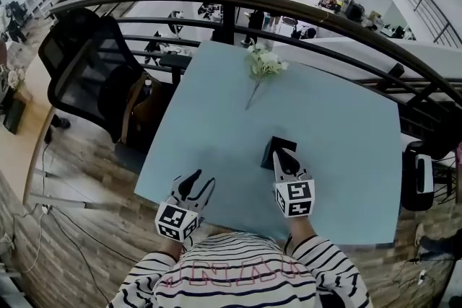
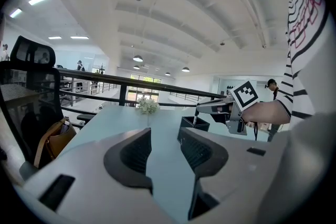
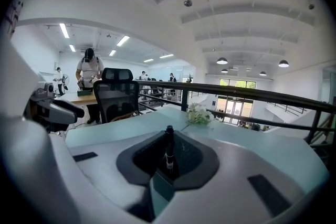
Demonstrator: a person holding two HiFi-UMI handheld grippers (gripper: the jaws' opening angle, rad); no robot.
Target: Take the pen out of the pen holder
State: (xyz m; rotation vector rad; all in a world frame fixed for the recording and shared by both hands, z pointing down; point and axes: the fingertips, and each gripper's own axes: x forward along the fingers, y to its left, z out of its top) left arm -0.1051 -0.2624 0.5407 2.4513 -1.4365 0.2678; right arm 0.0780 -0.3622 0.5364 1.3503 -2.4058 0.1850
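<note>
The right gripper [image 1: 283,155] pinches a dark pen [image 3: 169,150] upright between its jaws, directly above the black square pen holder [image 1: 271,149] on a pale blue surface [image 1: 339,155]. From the left gripper view, the pen's lower end meets the holder's open mouth. The left gripper [image 1: 195,182] hangs over the near edge of the surface, its jaws spread with only bare tabletop between them, apart from the holder on its left. A sprig of white flowers [image 1: 263,63] lies beyond the holder toward the far edge, well apart from both grippers. A black office chair [image 1: 86,68] and a brown bag [image 1: 141,108] stand beside the left edge. A dark curved railing [image 1: 231,0] runs behind the surface.
</note>
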